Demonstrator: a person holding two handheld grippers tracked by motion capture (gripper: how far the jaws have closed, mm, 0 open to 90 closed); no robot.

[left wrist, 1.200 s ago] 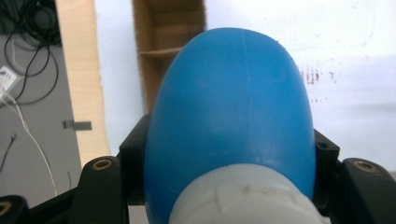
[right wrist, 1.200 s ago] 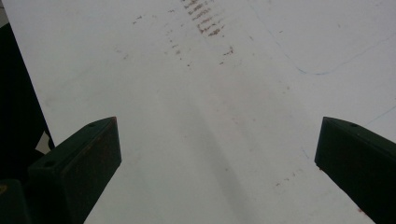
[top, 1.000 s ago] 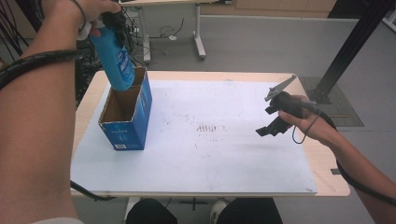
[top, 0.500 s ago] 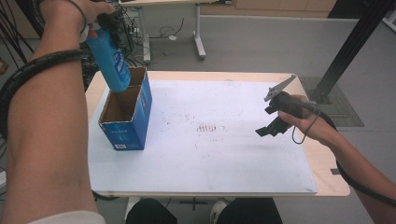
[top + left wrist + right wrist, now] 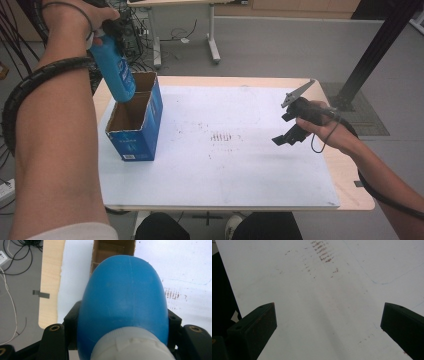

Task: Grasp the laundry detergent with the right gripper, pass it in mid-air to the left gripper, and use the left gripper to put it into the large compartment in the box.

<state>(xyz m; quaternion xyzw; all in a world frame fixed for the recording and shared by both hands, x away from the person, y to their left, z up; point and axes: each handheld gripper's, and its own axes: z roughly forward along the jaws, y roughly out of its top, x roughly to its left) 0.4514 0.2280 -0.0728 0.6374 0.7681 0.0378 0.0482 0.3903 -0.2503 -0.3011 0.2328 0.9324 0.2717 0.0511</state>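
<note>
High view: your left tongs, upper left, pinch the blue bottle over the open box on the bench. Left gripper view: bottle clamped mid-frame. Right gripper view: right tongs spread, nothing between them.

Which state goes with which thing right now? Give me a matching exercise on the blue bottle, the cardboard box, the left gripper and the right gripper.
Things:
1. blue bottle
2. cardboard box
3. left gripper
4. right gripper

States:
A. open at the top, standing on the table's white sheet
B. jaws wide apart above the sheet, nothing between them
C. held base down above the box's opening
D. clamped on the bottle near its white cap

Pairs: 1-C, 2-A, 3-D, 4-B
</note>
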